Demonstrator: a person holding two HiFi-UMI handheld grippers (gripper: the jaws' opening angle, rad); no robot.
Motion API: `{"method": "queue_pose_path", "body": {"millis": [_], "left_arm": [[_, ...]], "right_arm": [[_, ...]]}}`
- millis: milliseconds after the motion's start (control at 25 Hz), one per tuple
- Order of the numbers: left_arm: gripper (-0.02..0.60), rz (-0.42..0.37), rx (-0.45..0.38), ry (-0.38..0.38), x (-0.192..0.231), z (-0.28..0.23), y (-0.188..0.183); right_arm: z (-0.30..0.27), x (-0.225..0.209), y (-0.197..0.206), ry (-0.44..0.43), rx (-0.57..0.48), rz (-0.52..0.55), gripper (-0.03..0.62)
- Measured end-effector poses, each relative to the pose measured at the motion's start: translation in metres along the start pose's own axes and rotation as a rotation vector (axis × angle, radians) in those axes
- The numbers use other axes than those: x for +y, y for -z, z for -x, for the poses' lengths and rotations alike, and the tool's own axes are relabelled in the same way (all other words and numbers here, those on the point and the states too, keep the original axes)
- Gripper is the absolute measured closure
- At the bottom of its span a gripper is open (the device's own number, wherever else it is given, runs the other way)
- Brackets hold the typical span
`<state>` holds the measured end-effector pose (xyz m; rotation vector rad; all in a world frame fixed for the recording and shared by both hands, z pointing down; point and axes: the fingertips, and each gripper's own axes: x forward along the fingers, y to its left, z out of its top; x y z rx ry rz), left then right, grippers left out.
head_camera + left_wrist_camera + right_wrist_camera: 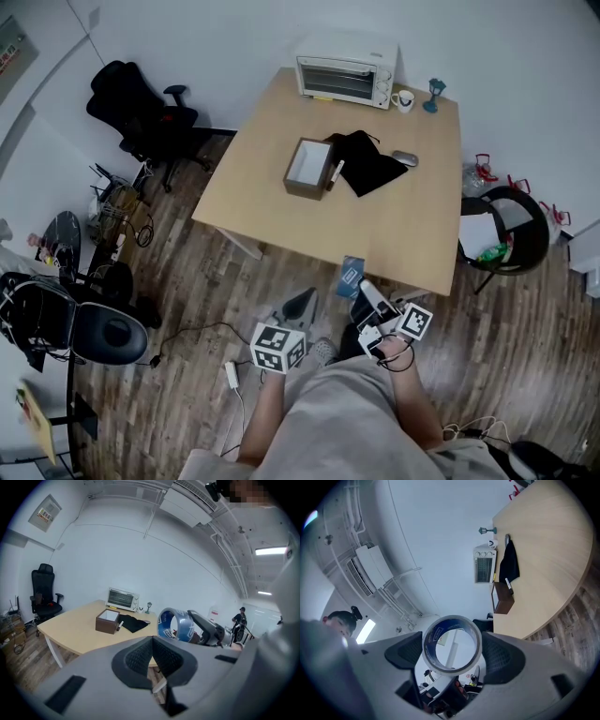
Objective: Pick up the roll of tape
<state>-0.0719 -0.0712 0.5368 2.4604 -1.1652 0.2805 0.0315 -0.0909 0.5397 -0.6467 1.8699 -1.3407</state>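
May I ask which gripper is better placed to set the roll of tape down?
Likely right: the right gripper grips the roll of tape; the left gripper is shut and empty.

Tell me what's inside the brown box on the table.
Looking down into the open brown box, only its white lining shows; no object visible. The near wall covers a strip of the bottom, so that part cannot be checked.

light: bright, even | ceiling strip [270,551] glares | edges: fisheye, vignetted | left claw [153,641] soft
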Motion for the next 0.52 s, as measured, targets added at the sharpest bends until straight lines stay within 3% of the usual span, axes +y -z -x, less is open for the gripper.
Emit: {"method": "queue_pose_path", "body": {"millis": [520], "left_arm": [[0.577, 0.013, -0.010, -0.005, 0.0034, 0.0065, 0.0028]], "right_arm": [[-0.0039, 0.0017, 0.0064, -0.003, 0.010, 0.002, 0.197]]}}
